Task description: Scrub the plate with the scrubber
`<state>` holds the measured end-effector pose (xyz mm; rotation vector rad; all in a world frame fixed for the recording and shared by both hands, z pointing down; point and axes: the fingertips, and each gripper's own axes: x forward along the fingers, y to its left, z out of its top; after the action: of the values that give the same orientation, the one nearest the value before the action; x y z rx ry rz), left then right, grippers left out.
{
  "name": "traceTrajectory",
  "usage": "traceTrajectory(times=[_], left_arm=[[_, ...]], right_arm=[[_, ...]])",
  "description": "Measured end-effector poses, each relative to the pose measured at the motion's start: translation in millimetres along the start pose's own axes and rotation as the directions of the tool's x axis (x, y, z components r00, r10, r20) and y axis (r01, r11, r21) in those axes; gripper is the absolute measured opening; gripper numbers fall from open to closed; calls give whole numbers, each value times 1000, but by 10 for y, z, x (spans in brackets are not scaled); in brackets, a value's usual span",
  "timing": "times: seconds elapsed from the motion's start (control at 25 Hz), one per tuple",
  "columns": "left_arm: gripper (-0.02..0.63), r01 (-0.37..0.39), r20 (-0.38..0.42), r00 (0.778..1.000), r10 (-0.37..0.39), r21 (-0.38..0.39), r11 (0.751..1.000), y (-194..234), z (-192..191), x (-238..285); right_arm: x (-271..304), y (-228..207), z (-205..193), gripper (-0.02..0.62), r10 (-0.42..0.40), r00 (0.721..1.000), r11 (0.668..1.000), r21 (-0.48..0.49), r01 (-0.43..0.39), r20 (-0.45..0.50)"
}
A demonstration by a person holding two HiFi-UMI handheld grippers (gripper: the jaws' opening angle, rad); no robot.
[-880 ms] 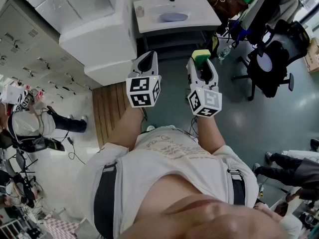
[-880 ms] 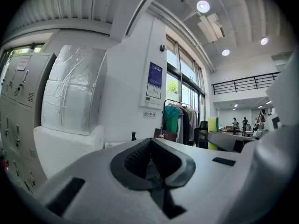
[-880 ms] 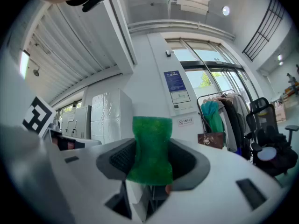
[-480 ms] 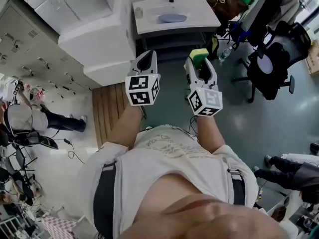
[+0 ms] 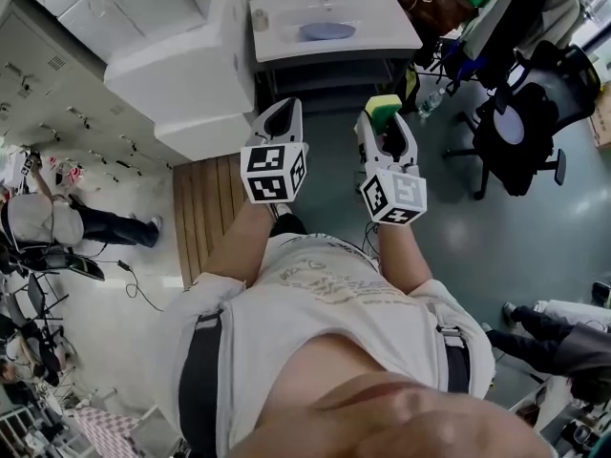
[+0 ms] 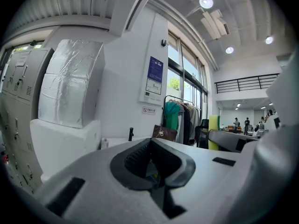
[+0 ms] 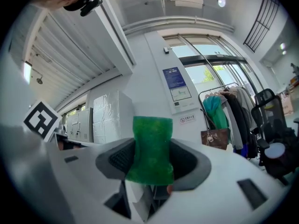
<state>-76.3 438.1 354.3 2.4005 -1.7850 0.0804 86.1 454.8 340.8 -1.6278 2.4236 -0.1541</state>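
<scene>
Inside far sink (image 5: 387,22): blue plate (image 5: 327,31); right claw (image 5: 387,127) clamps scrubber (image 5: 385,106).

The scrubber (image 5: 385,106) flashes yellow foam with a green face, and in the right gripper view that face is a bright, grainy green. The left gripper (image 5: 280,113) and the right gripper (image 5: 386,130) are both pale grey with dark grey pads, each with a cube of black-and-white square markers. Far off, the plate (image 5: 327,31) is pale blue on a white table (image 5: 382,29). To the left lies a brown planked mat (image 5: 203,208), far right a black chair (image 5: 520,127), over a grey-green floor (image 5: 496,227).
</scene>
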Motion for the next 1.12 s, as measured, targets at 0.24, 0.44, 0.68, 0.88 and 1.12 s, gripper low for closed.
traceTrajectory(times=[0.24, 0.44, 0.68, 0.88, 1.12], left_arm=[[21, -2, -1, 1000, 2, -2, 1000, 34, -32, 289], [21, 5, -12, 1000, -5, 2, 1000, 166, 10, 698], [21, 31, -11, 999, -31, 14, 999, 353, 106, 1316], [21, 55, -13, 998, -55, 0, 999, 635, 275, 1883], [21, 84, -17, 996, -84, -15, 996, 939, 379, 2524]], right_arm=[[267, -98, -65, 225, 25, 1000, 1000, -6, -25, -5], [659, -207, -100, 225, 26, 1000, 1000, -14, -26, -16], [1271, -409, -122, 225, 15, 1000, 999, -29, -15, -8], [1889, -498, -64, 225, 6, 1000, 1000, -23, -6, -9], [2540, -662, -104, 225, -23, 1000, 999, -31, 23, -18]])
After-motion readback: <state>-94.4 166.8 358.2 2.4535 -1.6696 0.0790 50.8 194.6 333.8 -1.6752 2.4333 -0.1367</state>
